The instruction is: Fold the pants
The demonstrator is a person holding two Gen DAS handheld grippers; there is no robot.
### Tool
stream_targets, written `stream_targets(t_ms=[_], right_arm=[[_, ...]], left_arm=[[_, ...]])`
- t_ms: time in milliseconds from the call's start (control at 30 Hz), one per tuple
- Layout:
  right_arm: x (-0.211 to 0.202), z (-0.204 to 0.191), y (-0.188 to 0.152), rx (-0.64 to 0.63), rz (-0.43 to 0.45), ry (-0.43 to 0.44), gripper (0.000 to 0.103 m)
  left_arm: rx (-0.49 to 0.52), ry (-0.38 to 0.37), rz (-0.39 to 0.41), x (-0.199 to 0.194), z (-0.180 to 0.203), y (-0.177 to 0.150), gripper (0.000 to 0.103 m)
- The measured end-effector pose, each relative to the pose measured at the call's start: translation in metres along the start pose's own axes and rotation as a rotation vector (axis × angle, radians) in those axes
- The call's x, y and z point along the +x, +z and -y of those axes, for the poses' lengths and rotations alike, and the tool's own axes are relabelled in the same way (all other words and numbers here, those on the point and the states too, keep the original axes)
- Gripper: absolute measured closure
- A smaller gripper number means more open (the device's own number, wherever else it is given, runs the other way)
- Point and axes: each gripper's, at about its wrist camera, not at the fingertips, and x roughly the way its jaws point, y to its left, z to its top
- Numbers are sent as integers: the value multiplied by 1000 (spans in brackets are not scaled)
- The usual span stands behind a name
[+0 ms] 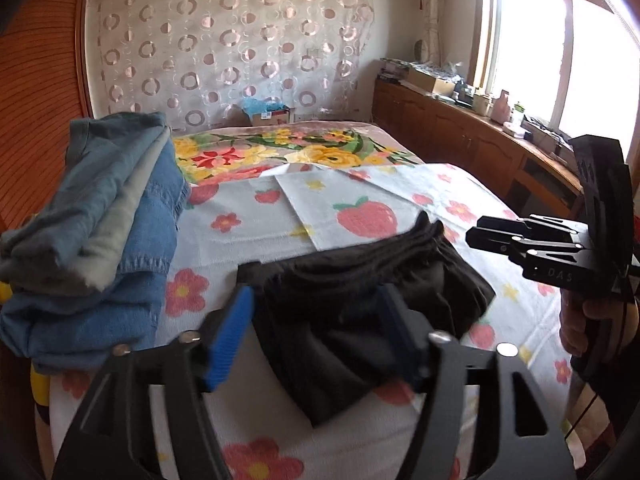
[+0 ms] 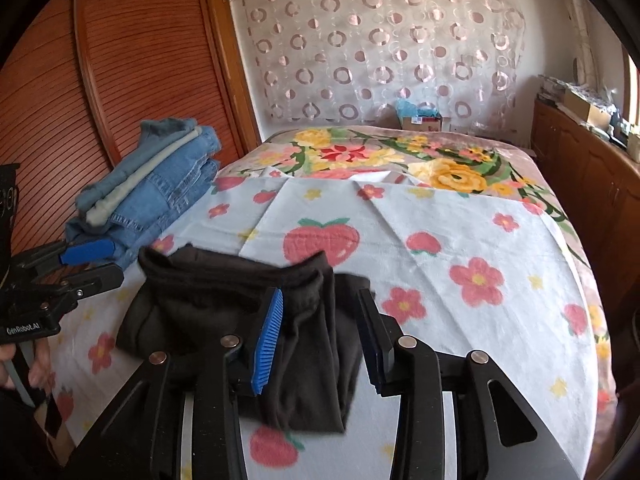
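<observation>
The black pants (image 1: 360, 280) lie folded in a thick bundle on the strawberry-print sheet (image 1: 248, 216), near the bed's front edge. My left gripper (image 1: 314, 332) is open, its blue-padded fingers (image 1: 232, 332) standing apart over the bundle's near left part without pressing it. My right gripper (image 2: 320, 340) is open too, its fingers straddling the right end of the pants (image 2: 208, 296), with cloth showing in the gap. Each gripper appears in the other's view: the right gripper (image 1: 476, 230) at the right with a hand behind it, the left gripper (image 2: 104, 262) at the left.
A stack of folded jeans (image 1: 100, 220) (image 2: 160, 184) sits at the bed's left side beside a slatted wooden door (image 2: 140, 60). A flowered blanket (image 2: 440, 164) covers the far half. A cardboard box (image 1: 268, 114) stands beyond the bed. Wooden cabinets (image 1: 460, 132) run along the right.
</observation>
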Motion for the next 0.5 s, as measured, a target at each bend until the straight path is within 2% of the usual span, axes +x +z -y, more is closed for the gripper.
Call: stream_targets(t_ms=[267,500], right_arm=[[-5,3,-34,-32,-92,15,64],[1,5,-35,-27,-137,33,64]], left_arm=[[-20,-2,-76,8,-5,-34,31],[13,13,-123,16,1,-46,31]])
